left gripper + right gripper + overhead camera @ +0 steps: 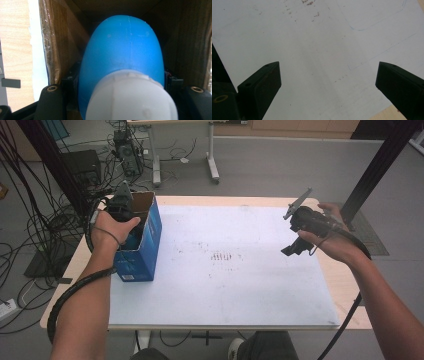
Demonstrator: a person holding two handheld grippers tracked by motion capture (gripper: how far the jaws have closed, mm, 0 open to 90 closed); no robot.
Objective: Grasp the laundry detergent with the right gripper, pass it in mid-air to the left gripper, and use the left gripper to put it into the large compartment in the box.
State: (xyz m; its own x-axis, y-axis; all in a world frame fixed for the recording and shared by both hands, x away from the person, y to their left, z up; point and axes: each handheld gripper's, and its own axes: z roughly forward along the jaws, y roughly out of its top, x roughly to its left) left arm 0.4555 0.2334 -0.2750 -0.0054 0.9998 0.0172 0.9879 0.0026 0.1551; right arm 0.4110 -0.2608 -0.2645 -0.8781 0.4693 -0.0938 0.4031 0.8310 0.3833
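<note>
— Two grippers, one job: the left gripper (121, 206) is down inside the blue carton (150, 247), its jaws clamped on a blue plastic bottle (122, 50) with a white cap (130, 97).

— Where exactly is the bottle?

— Inside the carton, between its brown cardboard walls, cap end toward the gripper's camera. The jaws hold it at the shoulder, just beyond the cap.

— How would you expect it to handle?

— Smooth moulded plastic, so probably slippery, and the rounded body could squirm out of a flat grip. It looks stiff enough not to crush. How heavy it is I can't tell; nothing shows whether it's full.

— Best place to hold?

— Where it's held now, I'd say: the narrowing beside the cap gives the pads a ledge.

— And the other hand?

— The right gripper (300, 232) hangs above the white mat (240, 290), well apart from the carton, jaws wide apart and empty.
</note>
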